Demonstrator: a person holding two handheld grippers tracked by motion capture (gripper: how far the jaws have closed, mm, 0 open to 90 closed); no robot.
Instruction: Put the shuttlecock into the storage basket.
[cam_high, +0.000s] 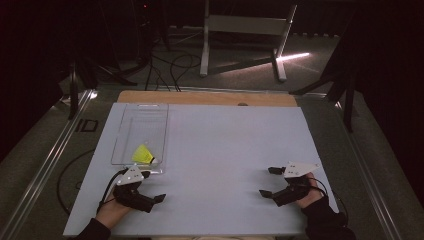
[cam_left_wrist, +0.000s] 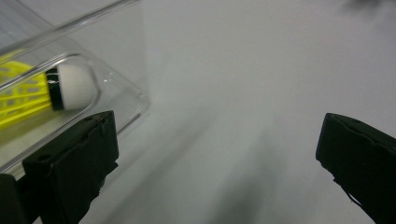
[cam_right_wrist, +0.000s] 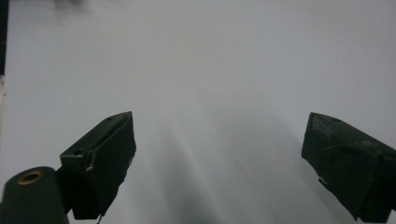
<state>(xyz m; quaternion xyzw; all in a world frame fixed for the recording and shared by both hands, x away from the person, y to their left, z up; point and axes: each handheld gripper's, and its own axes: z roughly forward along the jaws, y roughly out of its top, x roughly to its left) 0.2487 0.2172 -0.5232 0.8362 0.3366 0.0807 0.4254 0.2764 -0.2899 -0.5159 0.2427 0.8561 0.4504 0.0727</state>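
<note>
**A:** Start close in. What are the two tools doing?

**B:** The left gripper (cam_high: 151, 186) rests low on the white table (cam_high: 225, 150) with its jaws spread wide and nothing between them. The right gripper (cam_high: 268, 181) sits well apart on the other side, also gaping and empty (its own view is plain tabletop between the two black pads).

**A:** And the thing to go for?

**B:** The yellow shuttlecock (cam_high: 144, 155) lies on its side in the near end of the clear plastic tray (cam_high: 145, 112), just beyond the left gripper. In the left gripper view its white cork tip (cam_left_wrist: 74, 85) points toward the tray's near corner, right behind the wall.

**A:** So how would you handle the pick-up?

**B:** As I judge it, the left tool is the natural one, being nearest. Lift it over the tray's near wall rather than pushing at it, since that light tray would likely slide. Then come down with the jaws either side of the cork or the black band next to it; the yellow skirt looks springy and could squash or slip.

**A:** Anything for the right hand?

**B:** It could steady the tray's far end if it shifts (otherwise leave it parked). Close slowly, and check that the shuttlecock doesn't roll against the wall.
</note>
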